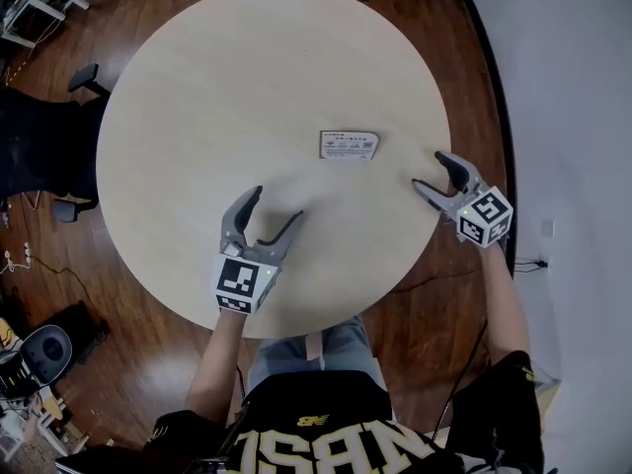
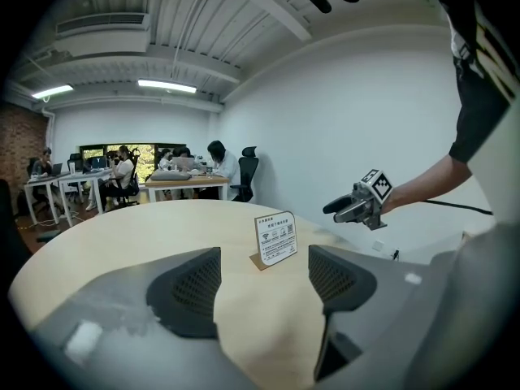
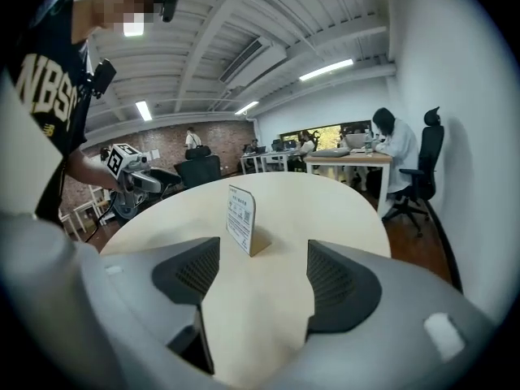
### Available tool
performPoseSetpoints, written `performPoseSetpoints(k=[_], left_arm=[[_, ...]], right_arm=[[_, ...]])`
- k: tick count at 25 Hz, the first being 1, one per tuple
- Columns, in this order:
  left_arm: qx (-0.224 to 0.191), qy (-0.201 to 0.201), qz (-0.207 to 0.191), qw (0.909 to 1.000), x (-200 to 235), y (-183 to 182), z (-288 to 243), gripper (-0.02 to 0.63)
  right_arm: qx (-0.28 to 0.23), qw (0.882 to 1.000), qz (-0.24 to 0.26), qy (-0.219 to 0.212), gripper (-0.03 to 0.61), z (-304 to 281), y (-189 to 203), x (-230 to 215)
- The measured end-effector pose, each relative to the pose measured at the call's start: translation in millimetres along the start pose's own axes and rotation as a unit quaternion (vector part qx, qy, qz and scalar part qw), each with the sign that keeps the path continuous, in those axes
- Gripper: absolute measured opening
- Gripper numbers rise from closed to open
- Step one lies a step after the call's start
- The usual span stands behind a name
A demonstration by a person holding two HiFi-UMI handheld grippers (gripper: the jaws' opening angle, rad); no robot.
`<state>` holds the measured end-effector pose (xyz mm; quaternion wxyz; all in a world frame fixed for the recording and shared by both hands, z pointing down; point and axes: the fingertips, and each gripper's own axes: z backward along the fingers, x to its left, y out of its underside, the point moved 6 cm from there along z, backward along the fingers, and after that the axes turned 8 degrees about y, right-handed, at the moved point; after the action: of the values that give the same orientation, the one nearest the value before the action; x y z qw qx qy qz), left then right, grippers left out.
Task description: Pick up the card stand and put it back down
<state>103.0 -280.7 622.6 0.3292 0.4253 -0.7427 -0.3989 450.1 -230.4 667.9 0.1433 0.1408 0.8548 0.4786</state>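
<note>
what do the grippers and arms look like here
Both are alike: the left gripper and right gripper are grey, each with two curved jaws lined with dark dimpled pads. Behind the jaws sits a white cube with black square markers. The person wears a black short-sleeved shirt with pale lettering.

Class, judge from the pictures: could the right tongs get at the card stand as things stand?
Probably yes. The right tongs stand open by the table's edge, pointing toward the card stand, with only bare tabletop between them.
</note>
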Motion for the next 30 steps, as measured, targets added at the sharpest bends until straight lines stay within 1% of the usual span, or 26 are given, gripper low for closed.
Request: performPoseSetpoints(k=[3, 9, 12, 14, 16, 17, 19, 21, 24, 26, 30], left_arm=[[-0.009, -0.009, -0.005, 0.9999, 5.1, 0.2, 4.2, 0.339], [-0.012, -0.033, 0.01, 0.9993, 12.5, 1.2, 21.2, 0.339], [-0.014, -0.044, 0.016, 0.9988, 13.2, 2.6, 28.3, 0.339], [-0.016, -0.052, 0.02, 0.9983, 14.5, 3.9, 33.0, 0.339], [-0.017, -0.059, 0.023, 0.9979, 17.4, 5.6, 38.9, 0.339], [-0.018, -0.062, 0.025, 0.9976, 19.0, 6.3, 41.7, 0.339], [-0.022, -0.066, 0.028, 0.9972, 21.8, 6.8, 46.0, 0.339], [-0.027, -0.067, 0.03, 0.9969, 23.8, 6.4, 49.1, 0.339], [-0.038, -0.069, 0.032, 0.9964, 25.1, 3.2, 54.3, 0.339], [-0.046, -0.069, 0.032, 0.996, 24.9, -1.4, 57.1, 0.339], [-0.065, -0.067, 0.037, 0.995, 23.9, -23.5, 68.7, 0.339]], right_arm=[[0.003, 0.999, 0.011, -0.045, 0.334, -45.2, -11.7, 10.8], [0.0, 0.992, 0.037, -0.121, 0.334, -126.8, -36.7, 42.6], [0.007, 0.988, 0.059, -0.141, 0.334, -153.3, -39.8, 61.3], [0.013, 0.987, 0.077, -0.138, 0.311, -164.1, -40.4, 70.4], [0.016, 0.987, 0.096, -0.126, 0.199, -170.8, -40.9, 77.6], [0.017, 0.987, 0.101, -0.123, 0.156, -172.9, -41.3, 81.1], [0.017, 0.987, 0.103, -0.126, 0.113, -175.0, -43.1, 88.5], [0.016, 0.986, 0.103, -0.13, 0.027, -174.5, -46.6, 96.4], [0.006, 0.987, 0.092, -0.133, 0.02, -168.5, -58.4, 108.4], [-0.012, 0.988, 0.078, -0.132, 0.02, -157.9, -72.8, 115.4], [-0.057, 0.99, 0.06, -0.113, 0.02, -126.4, -118.4, 129.0]])
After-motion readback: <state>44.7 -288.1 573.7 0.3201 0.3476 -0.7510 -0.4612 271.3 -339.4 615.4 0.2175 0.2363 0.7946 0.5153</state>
